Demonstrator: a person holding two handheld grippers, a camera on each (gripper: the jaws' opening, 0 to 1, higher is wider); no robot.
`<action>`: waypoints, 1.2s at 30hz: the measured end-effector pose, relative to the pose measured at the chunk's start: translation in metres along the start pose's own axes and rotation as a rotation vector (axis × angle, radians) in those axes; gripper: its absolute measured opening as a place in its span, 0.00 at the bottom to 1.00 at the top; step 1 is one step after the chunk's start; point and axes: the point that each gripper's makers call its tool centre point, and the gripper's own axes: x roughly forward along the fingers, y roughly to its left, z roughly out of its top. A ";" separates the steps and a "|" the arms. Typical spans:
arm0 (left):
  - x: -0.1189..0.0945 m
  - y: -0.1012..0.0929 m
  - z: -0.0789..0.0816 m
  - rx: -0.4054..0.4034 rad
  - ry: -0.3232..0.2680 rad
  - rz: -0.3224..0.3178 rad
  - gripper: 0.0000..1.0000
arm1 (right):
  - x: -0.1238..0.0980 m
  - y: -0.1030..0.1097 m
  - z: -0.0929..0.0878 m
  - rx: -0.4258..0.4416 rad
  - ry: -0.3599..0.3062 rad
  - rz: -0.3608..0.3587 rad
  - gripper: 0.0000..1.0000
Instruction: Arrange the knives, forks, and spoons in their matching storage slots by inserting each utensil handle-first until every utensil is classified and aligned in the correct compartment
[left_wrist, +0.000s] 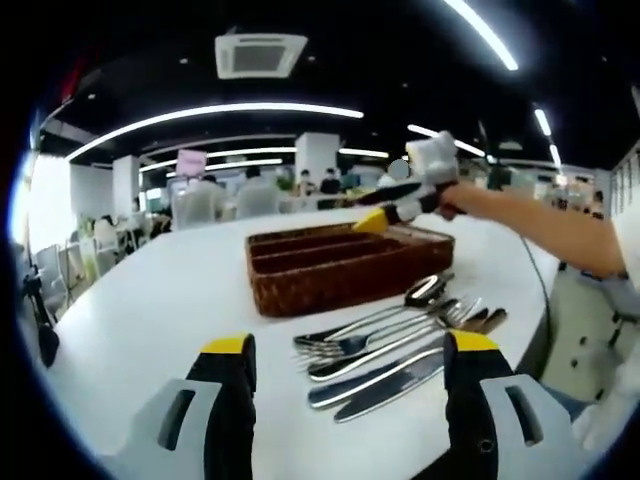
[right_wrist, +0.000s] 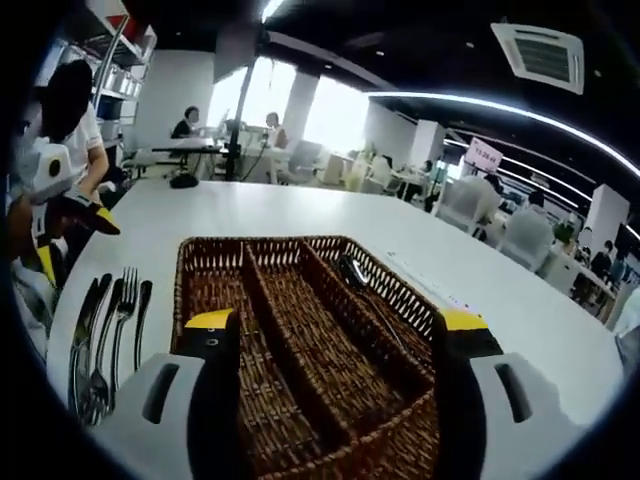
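Wicker tray (right_wrist: 300, 330) with three long compartments sits on the white table (left_wrist: 150, 300); use it as the reference. One dark-handled utensil (right_wrist: 352, 270) already lies in an outer compartment, the one on the right in the right gripper view; too small to tell knife, fork or spoon. The other two compartments look empty.

Right gripper (right_wrist: 335, 325) hovers directly over the tray, jaws apart, holding nothing. My read: it's just above the slots because that's where drops happen.

Left gripper (left_wrist: 350, 350) is back from the tray on the near side, jaws spread, empty, lined up on the loose pile of cutlery (left_wrist: 390, 345) lying just beside the tray's long wall: forks, knives, a spoon, roughly parallel and overlapping. Likely the next pick; the overlap could drag a neighbour along.

Table is bare, glossy white, curved edge. Room: open office, ring ceiling lights, seated people at far desks.
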 end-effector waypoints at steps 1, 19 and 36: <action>0.000 0.000 0.000 0.000 0.000 0.000 0.77 | -0.003 0.002 0.000 0.001 -0.007 -0.002 0.81; 0.003 -0.006 0.001 0.003 0.005 -0.018 0.77 | -0.038 0.030 0.006 0.029 -0.062 -0.029 0.82; 0.006 -0.011 0.001 0.008 0.006 -0.030 0.76 | -0.063 0.056 -0.001 0.054 -0.085 -0.037 0.82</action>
